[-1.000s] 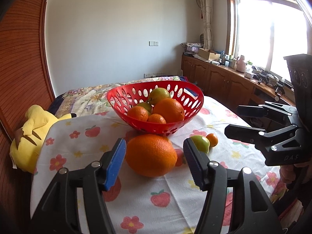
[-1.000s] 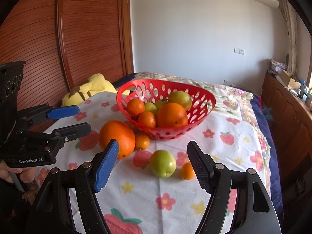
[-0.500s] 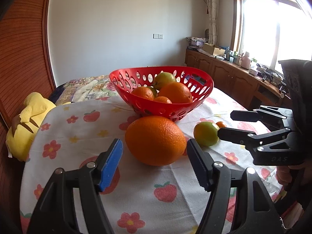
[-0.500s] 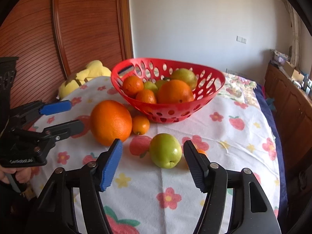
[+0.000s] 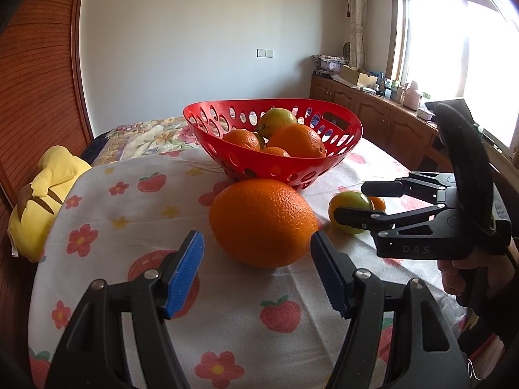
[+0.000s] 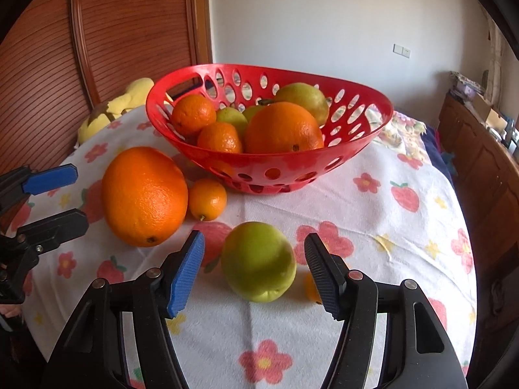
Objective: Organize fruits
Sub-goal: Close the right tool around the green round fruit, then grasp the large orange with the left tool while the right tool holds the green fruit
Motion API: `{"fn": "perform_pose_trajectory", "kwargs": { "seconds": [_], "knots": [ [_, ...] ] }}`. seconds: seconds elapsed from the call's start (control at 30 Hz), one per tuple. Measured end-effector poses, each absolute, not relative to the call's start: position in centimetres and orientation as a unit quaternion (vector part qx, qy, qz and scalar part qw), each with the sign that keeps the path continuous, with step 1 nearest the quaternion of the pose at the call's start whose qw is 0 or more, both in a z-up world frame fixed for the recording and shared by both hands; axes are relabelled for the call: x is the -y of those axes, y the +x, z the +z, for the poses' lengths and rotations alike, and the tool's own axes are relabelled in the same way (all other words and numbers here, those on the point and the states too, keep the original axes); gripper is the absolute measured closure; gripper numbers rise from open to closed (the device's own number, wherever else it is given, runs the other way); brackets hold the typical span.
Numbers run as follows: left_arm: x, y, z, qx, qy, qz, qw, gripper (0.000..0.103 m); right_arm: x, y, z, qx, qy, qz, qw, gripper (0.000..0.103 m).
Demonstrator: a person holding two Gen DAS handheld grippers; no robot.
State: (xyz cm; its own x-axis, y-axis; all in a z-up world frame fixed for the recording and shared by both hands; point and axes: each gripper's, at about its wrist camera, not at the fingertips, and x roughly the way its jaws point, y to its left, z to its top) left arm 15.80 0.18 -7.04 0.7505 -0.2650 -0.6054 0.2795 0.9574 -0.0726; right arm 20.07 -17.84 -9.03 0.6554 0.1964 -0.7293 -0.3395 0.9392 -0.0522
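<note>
While spread, left gripper [image 5: 256,272] flanks orange [image 5: 262,222].

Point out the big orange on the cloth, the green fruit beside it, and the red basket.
big orange [image 5: 262,222], left wrist view, middle of its peel.
green fruit [image 6: 259,261], right wrist view, centre of its top side.
red basket [image 6: 340,159], right wrist view, front outer wall.

Black two-finger grippers with blue ribbed pads

The left gripper [image 5: 256,269] and right gripper [image 6: 254,269] had matte black plastic arms studded with silver screws; "DAS" was embossed on the right one's body, gripped by a bare-skinned hand [image 5: 454,275].
</note>
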Motion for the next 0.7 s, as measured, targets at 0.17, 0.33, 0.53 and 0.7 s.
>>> {"fn": "perform_pose_trajectory", "kwargs": {
  "seconds": [0.17, 0.33, 0.53, 0.7],
  "knots": [
    [-0.1, 15.8, -7.1, -0.322, 0.011, -0.146, 0.935, 0.034, 17.7, 20.5, -10.1, -0.401, -0.098, 0.145, 0.899, 0.037],
    [-0.1, 15.9, -7.2, -0.324, 0.014, -0.145, 0.935, 0.034, 17.3, 20.8, -10.7, -0.407, -0.117, 0.136, 0.896, 0.046],
    [0.1, 16.2, -7.4, -0.329, 0.015, -0.143, 0.933, 0.034, 17.2, 20.7, -10.8, -0.405, -0.126, 0.136, 0.896, 0.051],
    [0.1, 16.6, -7.2, -0.326, 0.01, -0.142, 0.935, 0.034, 17.6, 20.0, -10.6, -0.401, -0.113, 0.139, 0.898, 0.051]
  ]
}}
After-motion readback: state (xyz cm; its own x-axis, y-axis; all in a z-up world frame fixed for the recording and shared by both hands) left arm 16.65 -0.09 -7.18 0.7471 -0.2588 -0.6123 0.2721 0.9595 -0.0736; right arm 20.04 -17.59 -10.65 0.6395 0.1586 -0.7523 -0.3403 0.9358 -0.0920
